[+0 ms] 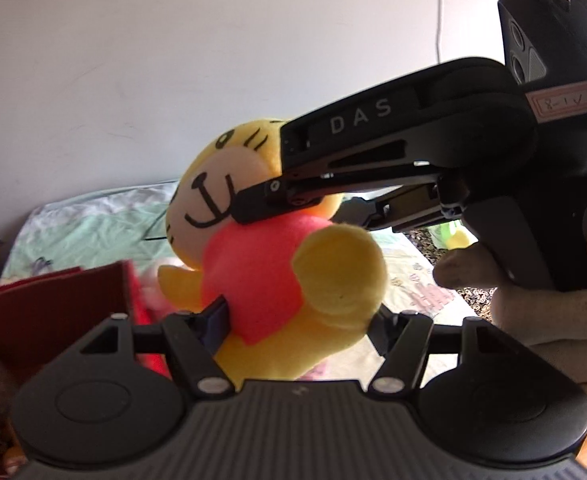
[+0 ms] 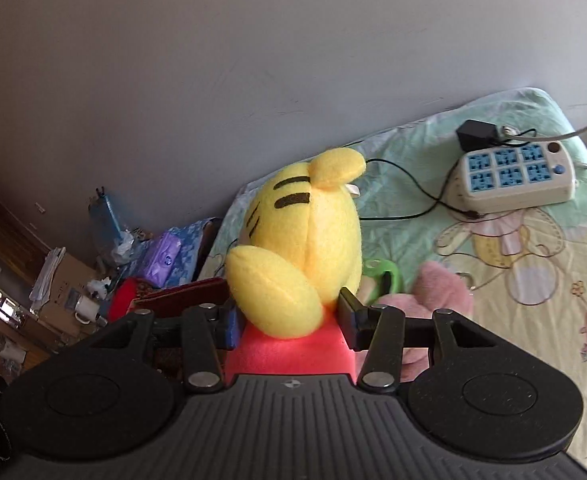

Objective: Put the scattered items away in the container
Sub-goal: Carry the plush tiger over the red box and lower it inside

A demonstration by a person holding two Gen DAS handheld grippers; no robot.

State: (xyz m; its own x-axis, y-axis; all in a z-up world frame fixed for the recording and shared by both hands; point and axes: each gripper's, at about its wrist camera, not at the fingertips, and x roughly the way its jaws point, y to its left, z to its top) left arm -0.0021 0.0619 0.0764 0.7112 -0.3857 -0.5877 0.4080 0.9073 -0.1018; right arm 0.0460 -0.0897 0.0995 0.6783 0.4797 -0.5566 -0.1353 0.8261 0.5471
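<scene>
Left wrist view: a yellow tiger plush toy (image 1: pixel 277 248) in a pink shirt fills the centre, lifted clear of the bed (image 1: pixel 93 220).
Left tool (image 1: pixel 293 320): its fingers pinch the toy's lower body, one dark pad pressed into the pink fabric on the left, the other hidden behind a yellow limb.
Right tool (image 1: pixel 261 200): reaches in from the right of this view and clamps the toy near its neck, held by a gloved hand (image 1: pixel 533 300).
Right wrist view: the right tool (image 2: pixel 289 326) shows both pads squeezing the pink shirt, the back of the toy's striped head (image 2: pixel 305 224) above.
Why two grips: the toy is soft and bulky, so holding it at neck and base probably keeps it from flopping while carried.
Container: a red box (image 1: pixel 53 308) sits low on the left, just beside the toy, likely the drop point.
Still on the bed: a pink plush (image 2: pixel 441 288), a green item (image 2: pixel 381 276), and a power strip (image 2: pixel 517 176) with cables.
</scene>
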